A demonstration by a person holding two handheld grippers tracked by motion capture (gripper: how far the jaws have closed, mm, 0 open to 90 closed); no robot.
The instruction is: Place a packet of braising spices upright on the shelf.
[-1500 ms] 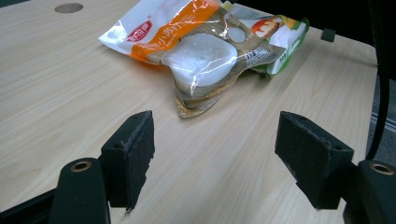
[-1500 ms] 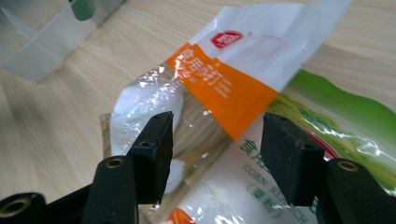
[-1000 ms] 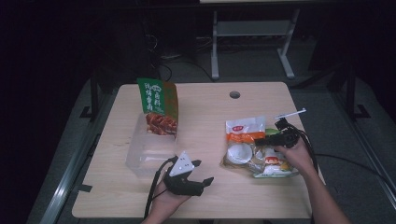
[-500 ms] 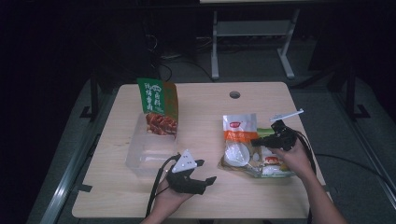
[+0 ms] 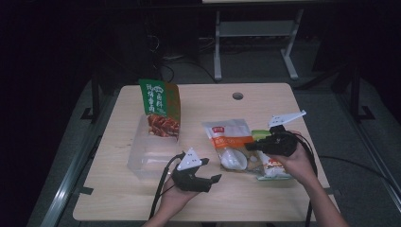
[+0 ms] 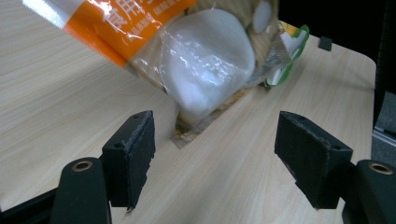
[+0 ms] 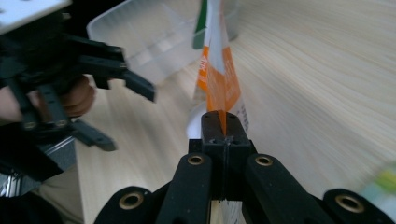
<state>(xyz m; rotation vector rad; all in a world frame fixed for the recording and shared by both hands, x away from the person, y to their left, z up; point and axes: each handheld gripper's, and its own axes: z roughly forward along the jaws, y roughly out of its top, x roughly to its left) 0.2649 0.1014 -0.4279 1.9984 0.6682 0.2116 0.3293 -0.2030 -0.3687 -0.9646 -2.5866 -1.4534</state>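
Right gripper view: the right gripper (image 7: 223,125) has its two black jaws pressed together on the edge of the clear plastic snack bag with an orange-and-white label (image 7: 218,79), which they have just been closing on. In the high view that bag (image 5: 230,142) sits at the right of the pale wooden table (image 5: 265,106), partly lifted (another green-edged packet (image 5: 272,166) lies beside it). The left gripper (image 6: 215,154) has its jaws wide apart with nothing between them, pointing at the bag's lower end (image 6: 205,70), just short of touching.
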